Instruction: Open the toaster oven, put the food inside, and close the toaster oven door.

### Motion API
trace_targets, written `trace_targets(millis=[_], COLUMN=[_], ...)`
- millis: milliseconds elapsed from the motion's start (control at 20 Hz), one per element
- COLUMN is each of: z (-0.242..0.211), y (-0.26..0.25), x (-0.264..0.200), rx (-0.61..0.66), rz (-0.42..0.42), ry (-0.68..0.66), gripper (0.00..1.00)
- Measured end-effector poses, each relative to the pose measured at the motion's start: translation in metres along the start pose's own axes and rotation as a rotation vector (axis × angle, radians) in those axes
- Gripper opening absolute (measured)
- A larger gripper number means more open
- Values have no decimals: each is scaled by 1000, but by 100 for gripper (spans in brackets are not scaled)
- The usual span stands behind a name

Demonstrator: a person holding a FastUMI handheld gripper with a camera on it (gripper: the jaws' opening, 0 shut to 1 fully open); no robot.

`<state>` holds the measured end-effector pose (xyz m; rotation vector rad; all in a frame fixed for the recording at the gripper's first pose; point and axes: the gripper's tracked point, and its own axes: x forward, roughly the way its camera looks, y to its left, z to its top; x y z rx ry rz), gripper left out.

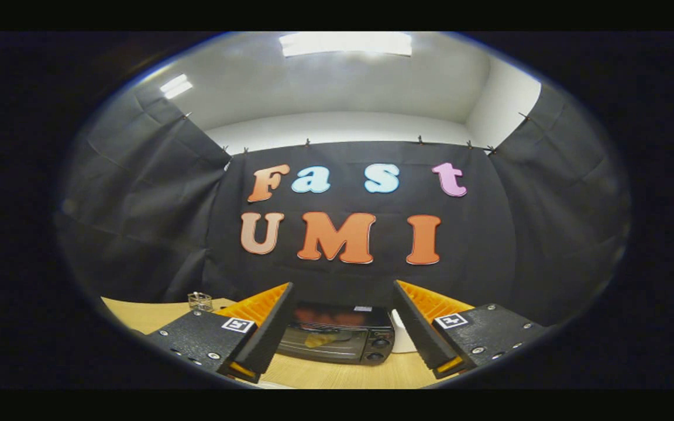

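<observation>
1. Black cloth is hanging around the booth under a pale ceiling with light panels, and a wooden table (337, 374) is running along below it. In the gripper view, the toaster oven (337, 336) is sitting on that table against the back cloth.

2. The gripper (343, 327) is hovering short of the toaster oven, fingers spread wide apart and gripping nothing; the oven is showing in the gap between them, just beyond the tips.

3. The toaster oven is looking dark and boxy, its glass door (319, 342) appearing closed, with something yellowish glinting in or behind the glass; I cannot tell whether that is food or a reflection. Two knobs (379, 348) are stacking down its right side. A white object (401, 336) is peeking out just right of the oven, and a small clear container (199, 300) is standing well to its left.

4. Risk, as I judge it: the door handle is hard to pick out, so the fingers may be coming in off target, slipping off the door or shoving the light oven back along the table.
</observation>
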<state>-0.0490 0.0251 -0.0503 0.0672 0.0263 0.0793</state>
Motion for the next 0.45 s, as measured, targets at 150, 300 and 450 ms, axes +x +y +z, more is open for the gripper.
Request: trace_targets(millis=[150, 300, 450], z=[0, -3, -7], y=[-1, 1, 0], x=[0, 3, 3], rx=[-7, 11, 26], rz=[-10, -11, -9], ry=[-3, 4, 20], gripper=[96, 97, 97])
